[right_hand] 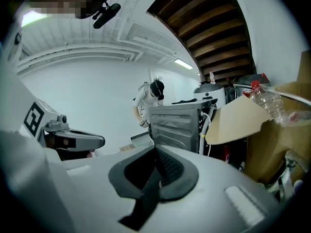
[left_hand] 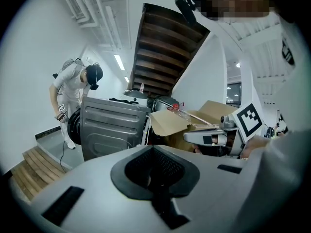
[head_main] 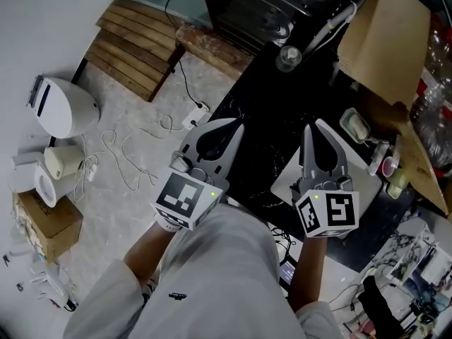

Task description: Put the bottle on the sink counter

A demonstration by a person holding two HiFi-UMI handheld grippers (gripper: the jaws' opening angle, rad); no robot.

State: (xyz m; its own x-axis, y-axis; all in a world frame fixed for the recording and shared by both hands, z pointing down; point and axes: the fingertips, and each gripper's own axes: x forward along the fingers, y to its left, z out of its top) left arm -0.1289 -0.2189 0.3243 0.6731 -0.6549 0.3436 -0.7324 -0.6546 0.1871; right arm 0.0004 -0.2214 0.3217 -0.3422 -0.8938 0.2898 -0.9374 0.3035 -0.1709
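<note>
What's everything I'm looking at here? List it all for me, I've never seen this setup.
counter: one, black, centre
clear bottle: one, standing on counter's far end
cardboard box: one, brown, right of counter
plastic bottle: one, red cap, tilted, by the box flap
wooden slats: one, brown, floor, upper left
cables: several, white, floor
grey machine: one, beyond counter
person: one, white clothes, beside machine
left gripper: one, grey, shut, empty
right gripper: one, grey, shut, empty

Bright even indoor light; gripper views fisheye-warped, dark vignetted corners.
</note>
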